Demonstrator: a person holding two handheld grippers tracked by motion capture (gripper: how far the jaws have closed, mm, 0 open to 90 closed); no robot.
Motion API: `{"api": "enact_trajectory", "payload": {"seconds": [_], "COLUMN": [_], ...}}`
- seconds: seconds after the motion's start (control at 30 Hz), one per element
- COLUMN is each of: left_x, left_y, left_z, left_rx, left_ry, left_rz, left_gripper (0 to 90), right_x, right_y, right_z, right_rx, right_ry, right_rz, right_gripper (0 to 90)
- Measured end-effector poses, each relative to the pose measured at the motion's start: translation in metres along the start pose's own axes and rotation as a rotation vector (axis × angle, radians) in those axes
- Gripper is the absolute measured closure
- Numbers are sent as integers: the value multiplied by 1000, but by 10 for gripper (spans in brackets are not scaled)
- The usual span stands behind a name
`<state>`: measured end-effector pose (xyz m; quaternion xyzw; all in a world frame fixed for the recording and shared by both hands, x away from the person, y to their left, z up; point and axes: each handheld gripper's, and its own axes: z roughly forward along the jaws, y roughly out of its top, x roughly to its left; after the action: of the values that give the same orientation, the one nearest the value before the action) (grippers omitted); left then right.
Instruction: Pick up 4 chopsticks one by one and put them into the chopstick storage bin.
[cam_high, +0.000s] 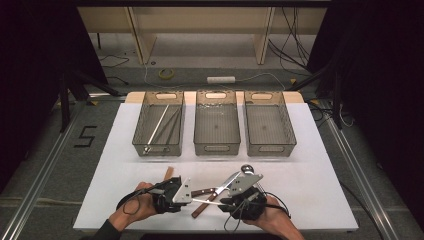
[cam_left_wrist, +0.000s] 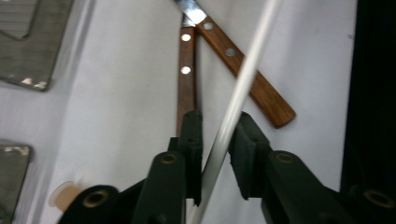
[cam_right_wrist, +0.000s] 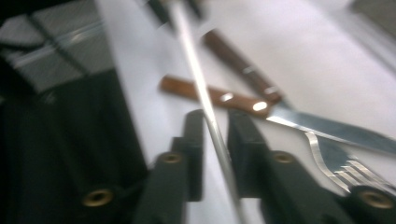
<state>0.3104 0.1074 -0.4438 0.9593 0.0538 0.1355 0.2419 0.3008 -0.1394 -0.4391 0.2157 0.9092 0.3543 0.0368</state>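
Observation:
A thin white rod (cam_high: 206, 202) hangs just above the white table (cam_high: 310, 190) near its front edge, spanning both grippers. My left gripper (cam_high: 193, 199) is shut on one end; in the left gripper view the rod (cam_left_wrist: 233, 102) runs up between the narrow jaws. My right gripper (cam_high: 223, 203) faces it, and its jaws stand slightly apart around the rod (cam_right_wrist: 205, 102) without pressing it. Under the rod lie a wooden-handled knife (cam_high: 204, 191) and a second wooden-handled utensil (cam_high: 201, 208), crossing each other. The knife (cam_right_wrist: 224, 98) and fork tines (cam_right_wrist: 338, 165) appear in the right gripper view.
Three mesh baskets stand in a row at the back: the left one (cam_high: 137, 137) holds long thin rods, then the middle (cam_high: 216, 148) and the right (cam_high: 270, 149). A wooden piece (cam_high: 169, 173) lies behind my left hand, and a round metal end (cam_high: 246, 168) sits behind my right gripper.

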Motion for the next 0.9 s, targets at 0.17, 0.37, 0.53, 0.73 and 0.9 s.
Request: {"api": "enact_trajectory", "payload": {"seconds": [0.17, 0.37, 0.53, 0.73, 0.9], "left_x": [-1, 9, 12, 18, 24], "left_y": [2, -5, -8, -10, -13], "left_z": [1, -2, -4, -7, -10], "left_rx": [2, 4, 12, 23, 3], "left_ry": [7, 26, 48, 73, 86], "left_rz": [-4, -88, -130, -184, -275], "left_gripper": [831, 833, 833, 833, 833], "right_x": [-20, -26, -25, -27, -28], "right_y": [-1, -6, -6, -9, -13], "right_z": [-10, -22, -28, -34, -39], "right_rx": [-112, -188, -235, -268, -284], "right_ry": [-23, -54, -100, -168, -222], "right_rz": [168, 228, 235, 248, 259], "right_gripper": [515, 432, 399, 371, 360]}}
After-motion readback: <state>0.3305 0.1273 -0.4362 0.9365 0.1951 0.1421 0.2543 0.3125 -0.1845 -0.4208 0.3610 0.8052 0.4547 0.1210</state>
